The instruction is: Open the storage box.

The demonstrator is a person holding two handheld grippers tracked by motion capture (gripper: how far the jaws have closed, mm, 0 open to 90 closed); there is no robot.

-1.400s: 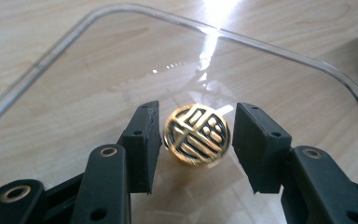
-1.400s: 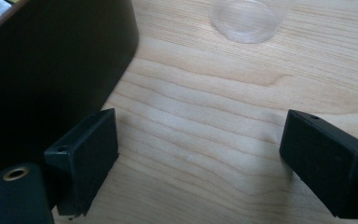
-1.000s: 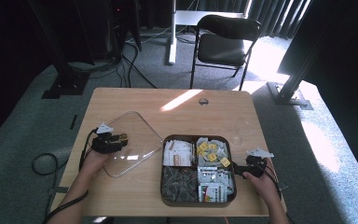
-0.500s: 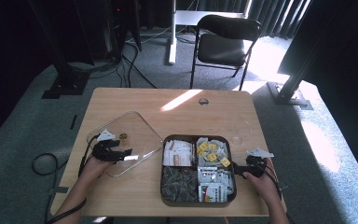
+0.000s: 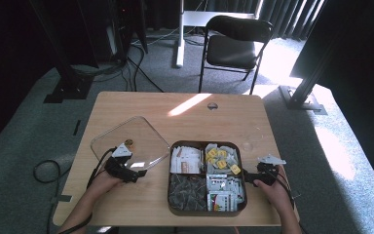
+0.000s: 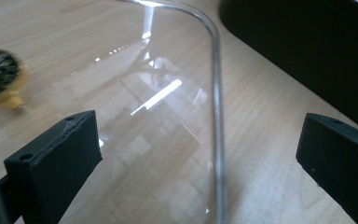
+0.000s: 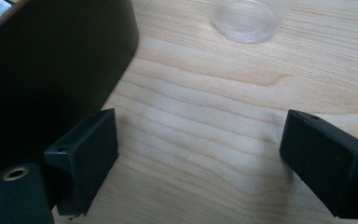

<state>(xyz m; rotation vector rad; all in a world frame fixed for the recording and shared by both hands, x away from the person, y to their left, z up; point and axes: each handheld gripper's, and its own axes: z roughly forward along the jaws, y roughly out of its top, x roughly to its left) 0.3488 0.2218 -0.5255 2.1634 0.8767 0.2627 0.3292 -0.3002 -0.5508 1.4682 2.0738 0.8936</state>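
Retreated toward the person, left gripper (image 5: 135,171) gapes over clear lid (image 5: 130,141).

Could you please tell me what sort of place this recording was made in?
Probably a lab or studio set up for recording, not a home: a lone wooden table stands on grey carpet, with dark curtains behind, loose cables and stand bases on the floor, and a folding chair.

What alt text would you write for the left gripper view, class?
The open left hand-held gripper straddles the curved edge of a clear plastic lid lying flat on the pale wooden table. A dark brown tray wall stands upper right.
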